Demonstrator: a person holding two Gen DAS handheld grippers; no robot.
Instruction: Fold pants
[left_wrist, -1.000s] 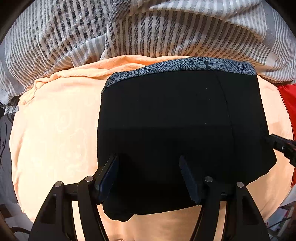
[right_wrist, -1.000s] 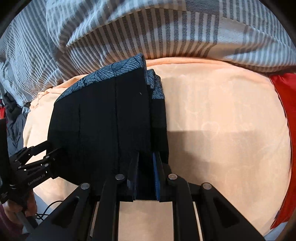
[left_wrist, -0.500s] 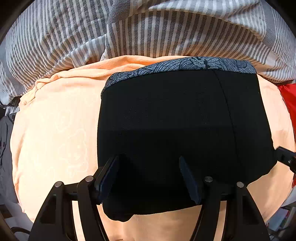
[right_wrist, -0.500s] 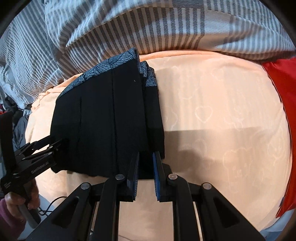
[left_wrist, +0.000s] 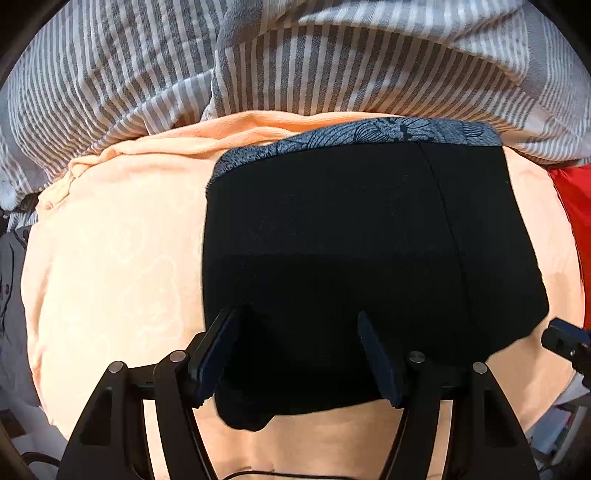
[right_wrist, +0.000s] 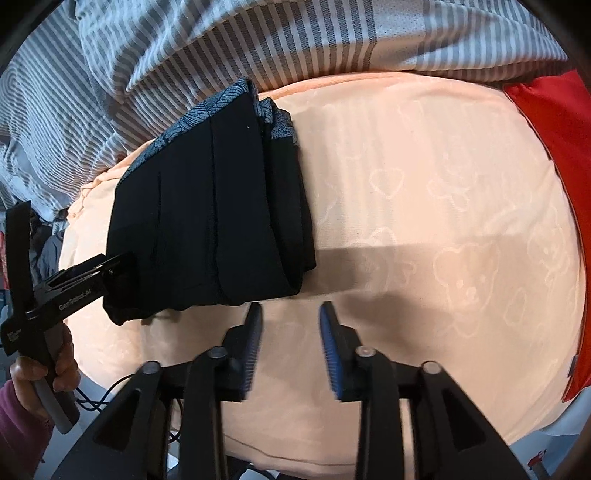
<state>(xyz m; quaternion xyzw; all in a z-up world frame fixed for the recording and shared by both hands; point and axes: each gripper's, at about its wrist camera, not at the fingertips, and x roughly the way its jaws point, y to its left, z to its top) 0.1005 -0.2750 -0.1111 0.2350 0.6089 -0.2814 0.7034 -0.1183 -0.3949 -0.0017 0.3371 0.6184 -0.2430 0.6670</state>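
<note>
Black folded pants with a grey patterned waistband are laid on the peach bed sheet, straddled by the wide-open left tool, while the right tool is held parted and empty just beside them.

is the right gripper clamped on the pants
No: in the right wrist view the right gripper has its jaws apart over the peach sheet, just short of the near edge of the folded black pants.

It looks like a bedroom at home: a soft peach sheet with bears and a stripy blanket.
</note>
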